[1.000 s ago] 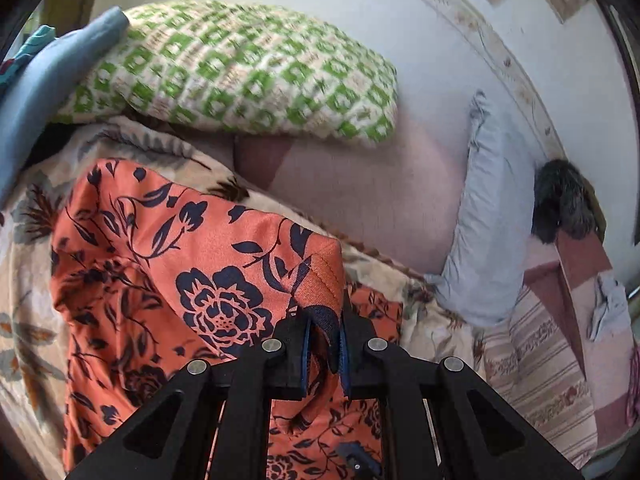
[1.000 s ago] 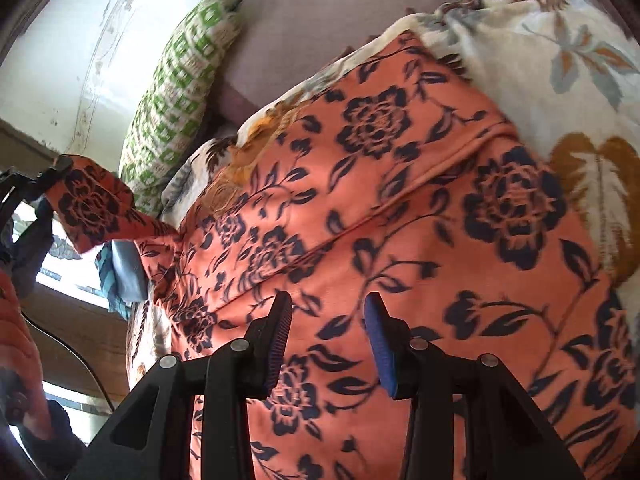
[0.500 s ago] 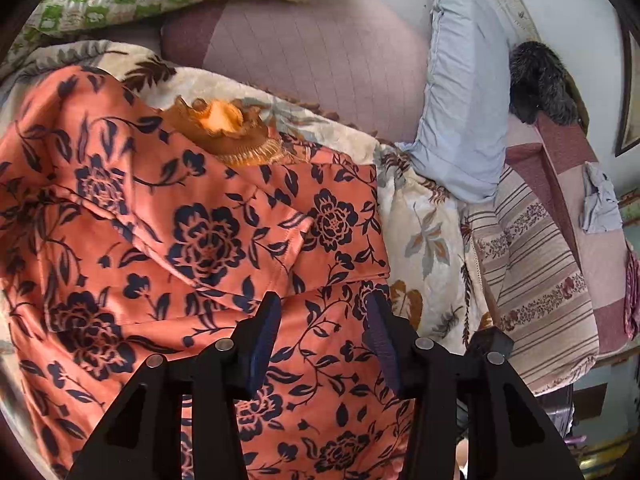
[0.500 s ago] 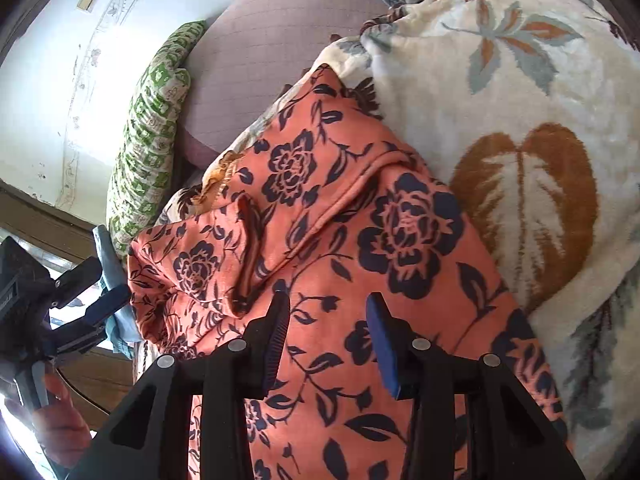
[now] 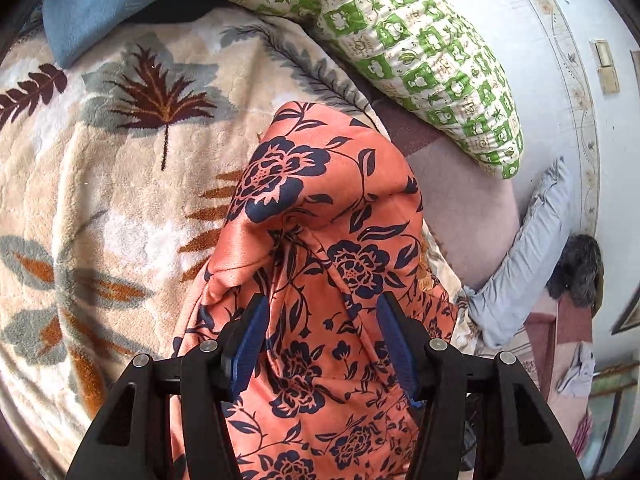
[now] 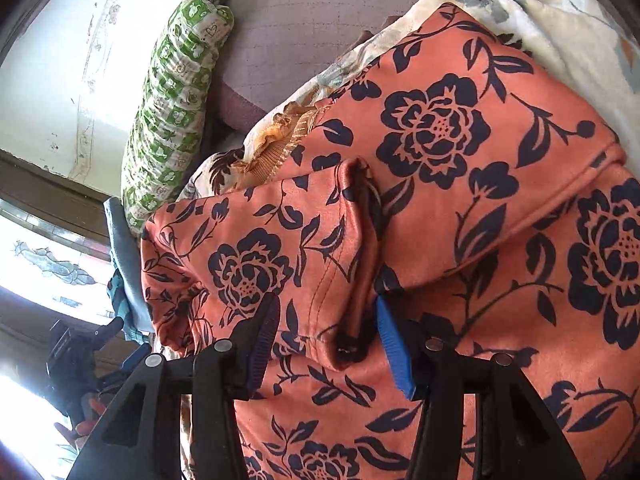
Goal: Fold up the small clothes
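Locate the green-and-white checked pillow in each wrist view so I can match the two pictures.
Left wrist view: the green-and-white checked pillow runs across the top, from centre down to the right, above the orange floral garment.
Right wrist view: the pillow stands at upper left, against the white wall, left of the garment.
Shared landmark: the mauve cushion next to the pillow in both.

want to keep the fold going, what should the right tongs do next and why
Probably close the right tongs on the raised flap of the orange floral garment. They are open, and the flap's stitched edge stands up between the fingers, ready to pinch. The left tongs are open too, holding nothing.
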